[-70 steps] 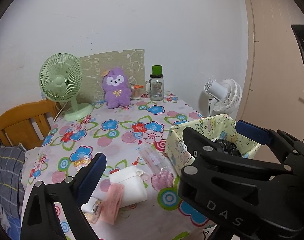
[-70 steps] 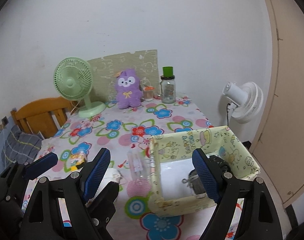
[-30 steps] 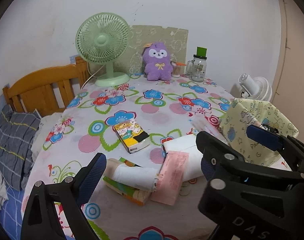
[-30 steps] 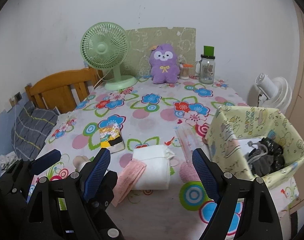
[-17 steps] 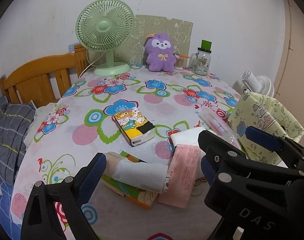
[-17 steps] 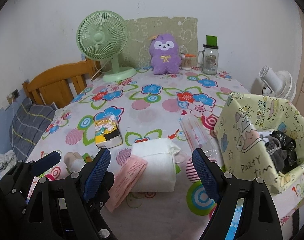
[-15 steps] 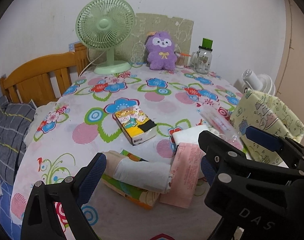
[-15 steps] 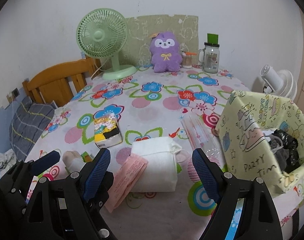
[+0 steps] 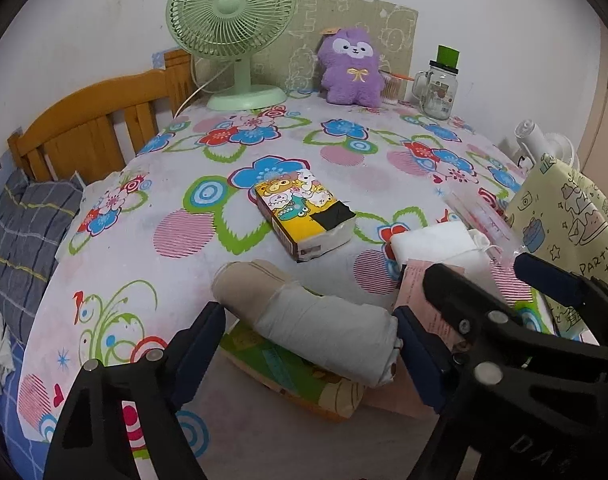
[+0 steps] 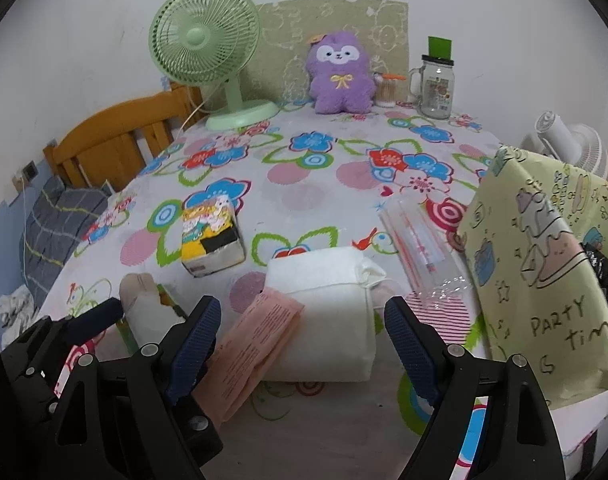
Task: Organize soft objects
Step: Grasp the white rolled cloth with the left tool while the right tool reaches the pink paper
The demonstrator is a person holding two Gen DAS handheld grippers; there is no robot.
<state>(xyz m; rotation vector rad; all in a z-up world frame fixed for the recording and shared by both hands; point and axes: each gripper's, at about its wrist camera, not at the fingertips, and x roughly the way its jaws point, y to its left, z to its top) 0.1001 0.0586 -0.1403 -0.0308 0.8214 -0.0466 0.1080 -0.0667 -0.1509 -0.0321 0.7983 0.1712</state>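
1. Rolled socks [image 9: 319,316] lying on a green packet [image 9: 288,372], desk's [image 9: 176,264] 6 o'clock edge.
2. Left tool [image 9: 307,340] closing, straddling socks, not yet gripping.
3. Right tool [image 10: 300,328] released, over white pack [image 10: 323,312].

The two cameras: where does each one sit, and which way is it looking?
Left wrist view: sits on the left gripper, looking forward and down at a rolled sock lying between its closing jaws; the right gripper shows at right.
Right wrist view: sits on the right gripper, facing a folded white cloth between its open jaws; the left gripper shows at lower left.
Both share the tissue pack, green fan, purple plush toy and yellow bag.
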